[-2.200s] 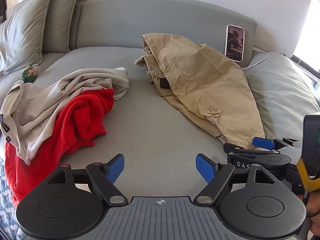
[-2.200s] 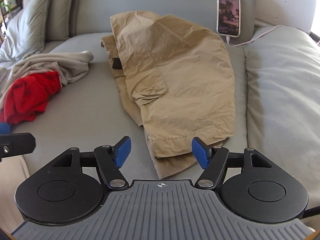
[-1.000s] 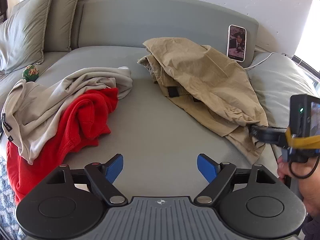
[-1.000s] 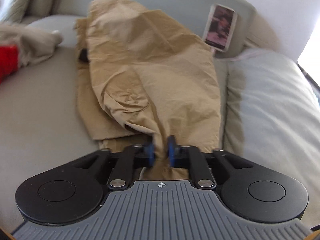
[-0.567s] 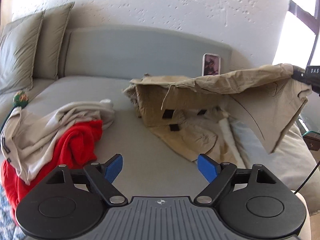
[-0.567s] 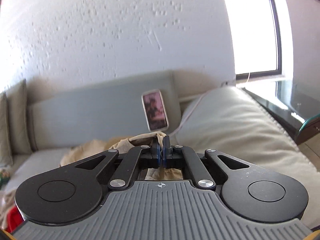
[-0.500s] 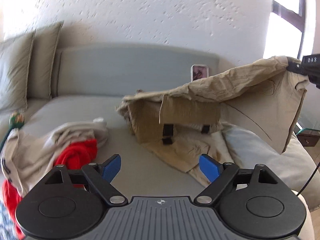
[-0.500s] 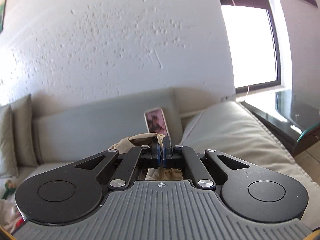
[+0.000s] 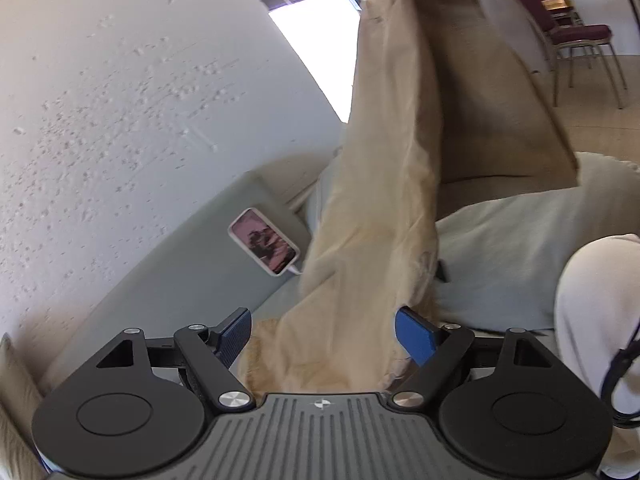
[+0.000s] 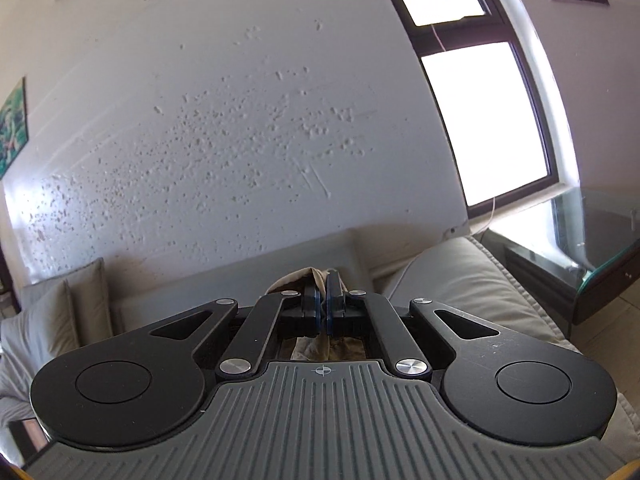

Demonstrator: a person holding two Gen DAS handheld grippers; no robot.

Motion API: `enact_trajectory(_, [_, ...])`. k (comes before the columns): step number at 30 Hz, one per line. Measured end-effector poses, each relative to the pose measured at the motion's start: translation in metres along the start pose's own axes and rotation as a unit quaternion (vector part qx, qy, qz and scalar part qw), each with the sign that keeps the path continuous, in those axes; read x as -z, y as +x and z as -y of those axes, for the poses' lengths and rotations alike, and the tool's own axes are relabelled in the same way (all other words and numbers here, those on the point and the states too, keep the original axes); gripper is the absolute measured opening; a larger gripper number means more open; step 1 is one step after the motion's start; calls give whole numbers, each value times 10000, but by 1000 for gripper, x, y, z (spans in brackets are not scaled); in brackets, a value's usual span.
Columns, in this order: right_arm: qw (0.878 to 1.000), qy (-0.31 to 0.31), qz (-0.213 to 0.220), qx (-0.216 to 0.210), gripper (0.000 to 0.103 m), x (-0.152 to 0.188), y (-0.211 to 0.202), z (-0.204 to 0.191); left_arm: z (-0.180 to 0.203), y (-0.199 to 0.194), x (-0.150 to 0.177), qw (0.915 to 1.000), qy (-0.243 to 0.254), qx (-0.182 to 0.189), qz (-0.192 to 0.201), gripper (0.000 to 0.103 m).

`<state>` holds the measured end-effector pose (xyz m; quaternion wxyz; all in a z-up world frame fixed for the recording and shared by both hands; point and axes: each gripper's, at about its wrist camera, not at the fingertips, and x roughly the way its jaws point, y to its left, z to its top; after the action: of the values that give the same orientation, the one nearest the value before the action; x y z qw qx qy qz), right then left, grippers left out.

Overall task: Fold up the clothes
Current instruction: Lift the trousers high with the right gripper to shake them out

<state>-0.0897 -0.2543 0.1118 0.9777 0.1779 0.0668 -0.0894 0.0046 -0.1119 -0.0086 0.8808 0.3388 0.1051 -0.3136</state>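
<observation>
Lifted since earlier: khaki trousers (image 9: 384, 184) now hang between wide-open left tongs (image 9: 326, 336); right tongs (image 10: 322, 308) clamped on their fabric | phone (image 9: 264, 246) beyond

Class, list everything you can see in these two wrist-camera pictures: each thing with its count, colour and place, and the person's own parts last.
khaki trousers: one, tan, hanging from above, lower end between the left gripper's open fingers
phone: one, white-edged, screen lit, leaning on the sofa back
sofa: one, grey-green, under the wall
cushions: two, grey, sofa's left end
chairs: two, maroon, stacked, on the floor behind
window: one, dark frame, right of the wall
glass table: one, beside the sofa's right end
pictures: two, on the walls
left gripper: open, blue pads
right gripper: shut on the khaki trousers
</observation>
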Motion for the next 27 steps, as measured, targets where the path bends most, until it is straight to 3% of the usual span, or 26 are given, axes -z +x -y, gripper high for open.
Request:
enact_trajectory(3, [10000,-26,-1,11,2,-1,-4,5,13,1,-7,9998,23,79,178,94])
enact_trajectory(6, [10000,-14,56,-22,2,-4,-6,7,22,15,-9,9998,11,-144,-157,94])
enact_trajectory(10, [9999,42,86,-125,2,-11,-7,10,26,26,-9,9983,0,-526,-232,93])
enact_trajectory(12, [9999,39,92,-140,2,-12,-8,11,19,41,-9,9965,-75,-702,-452,70])
enact_trajectory(14, [9998,92,68,-152,2,-13,-6,13,7,52,-14,9952,-317,-584,-724,6])
enact_trajectory(16, [9998,168,28,-106,2,-15,-3,18,-6,49,-26,9943,-619,-429,-760,6])
enact_trajectory(20, [9993,262,248,85,2,-27,-9,28,-36,13,-65,9936,-1078,-135,-314,5])
enact_trajectory(23, [9971,274,662,235,2,-45,-20,32,-74,-39,-105,9838,-1716,336,382,5])
enact_trajectory(27, [9870,86,1576,307,2,-72,-43,23,-115,-115,-148,9686,-1995,267,1462,4])
